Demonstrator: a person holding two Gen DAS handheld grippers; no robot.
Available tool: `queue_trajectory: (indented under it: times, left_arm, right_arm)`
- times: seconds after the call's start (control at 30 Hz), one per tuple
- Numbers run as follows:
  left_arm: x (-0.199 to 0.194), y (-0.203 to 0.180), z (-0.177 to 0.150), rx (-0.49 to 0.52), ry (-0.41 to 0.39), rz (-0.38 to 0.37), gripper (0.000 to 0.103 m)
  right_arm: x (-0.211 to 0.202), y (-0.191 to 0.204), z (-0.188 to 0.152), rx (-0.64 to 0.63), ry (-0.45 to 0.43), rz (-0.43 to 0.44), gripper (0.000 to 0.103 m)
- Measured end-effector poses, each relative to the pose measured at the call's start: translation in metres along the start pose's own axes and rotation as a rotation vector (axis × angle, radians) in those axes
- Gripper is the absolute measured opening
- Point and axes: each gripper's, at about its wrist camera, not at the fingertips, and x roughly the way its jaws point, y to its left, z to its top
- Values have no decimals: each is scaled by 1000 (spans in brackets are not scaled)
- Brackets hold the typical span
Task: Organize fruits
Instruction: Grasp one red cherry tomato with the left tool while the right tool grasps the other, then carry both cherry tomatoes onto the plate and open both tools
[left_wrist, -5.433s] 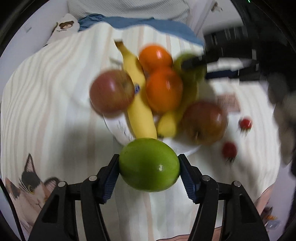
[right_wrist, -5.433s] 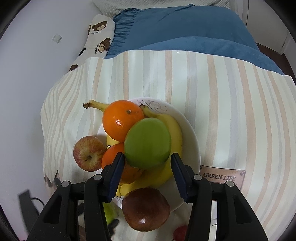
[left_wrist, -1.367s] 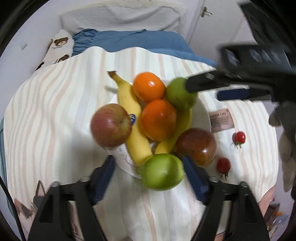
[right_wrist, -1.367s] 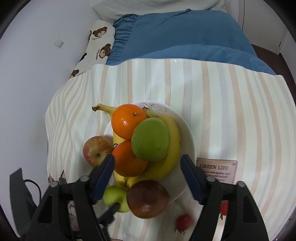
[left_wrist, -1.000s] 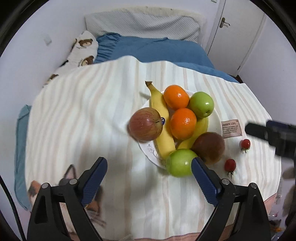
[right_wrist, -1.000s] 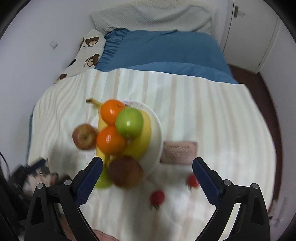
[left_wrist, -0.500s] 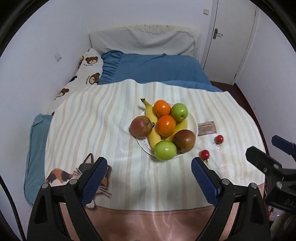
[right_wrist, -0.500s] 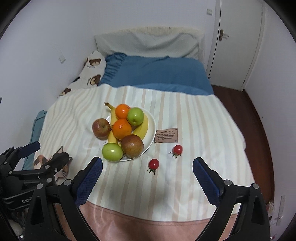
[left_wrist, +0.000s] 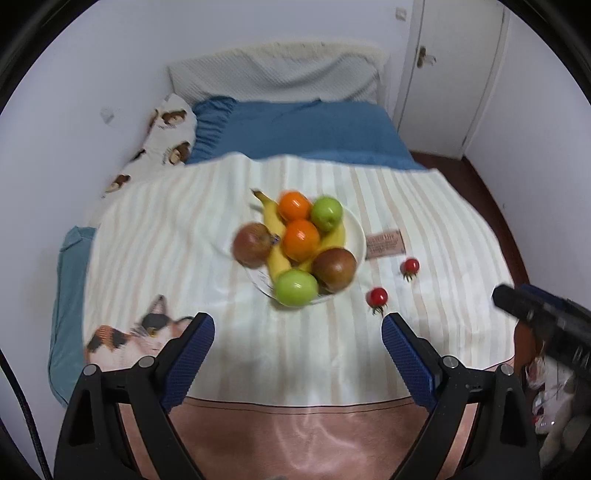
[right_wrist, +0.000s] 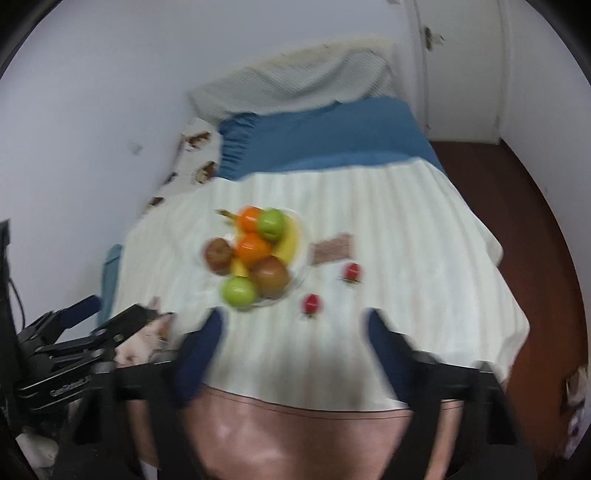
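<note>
Now I have both tools pulled well back and up from the bed (left_wrist: 424, 206), so the whole striped blanket (left_wrist: 192, 236) is in view where a moment ago the fruit filled the lens. That reads to me as the placing being over. The plate (left_wrist: 357, 236) sits mid-blanket with its pile: a banana (left_wrist: 271, 221), two oranges (left_wrist: 294, 205), a green apple at the far side (left_wrist: 326, 213), a red apple (left_wrist: 252, 244) leaning on the plate's left edge, a dark red apple (left_wrist: 335, 268), and the green apple (left_wrist: 296, 287) I was carrying seconds ago, now resting on the near rim.

My left gripper (left_wrist: 297, 349) hangs with its jaws wide apart and nothing between them. My right gripper (right_wrist: 291, 341) is blurred, its jaws closing on empty air.

Two small red fruits (left_wrist: 377, 296) lie on the blanket just right of the plate, apart from it. I judge those are what is left to gather.
</note>
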Motion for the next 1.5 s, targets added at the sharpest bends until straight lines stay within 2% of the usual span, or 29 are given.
queue_trajectory:
  times: [0.17,0.23,0.27,0.33,0.5,0.53,0.57,0.6,0.8,0.93,1.03,1.1,1.23,1.3,1.5]
  left_arm:
    - [66,-35,2,23,129,-31,93]
    - [88,-45,1,18,166,-34,93]
    - [100,-50,0,12,189,-28,93]
    - [117,-55,-3,3,214,-13,92]
    - [140,-56,-10,-65,264,14,92]
    - [143,-55,-11,-75,272,21,92]
    - [145,-55,-11,-81,279,22,92]
    - [148,-56,-11,-86,285,24,92]
    - [161,-62,3,-124,273,-2,92]
    - [177,-79,11,-101,276,-38,90]
    - [189,-97,13,-51,295,-52,66]
    - [201,-108,11,-8,324,-57,37]
    - [210,-124,4,76,323,-41,26]
    - [208,-128,3,98,318,-36,25]
    - [198,-106,9,28,339,-101,25]
  right_arm:
    - [60,-51,27,46,73,19,69]
    - [92,-59,43,40,96,42,65]
    - [107,-61,49,35,113,51,59]
    - [139,-63,58,26,160,75,54]
    - [193,-45,61,-44,248,89,52]
    - [207,-40,60,-74,263,74,43]
    - [215,-36,57,-100,275,57,26]
    - [223,-34,54,-122,282,34,26]
    - [202,-49,52,-122,211,25,26]
    - [185,-70,49,-83,203,26,26]
    - [179,-83,48,-59,207,16,26]
    - [177,-91,47,-42,208,17,26]
    - [173,-93,44,-26,201,21,26]
    - [172,-91,45,-26,197,27,26]
    - [157,-83,51,-13,168,53,26]
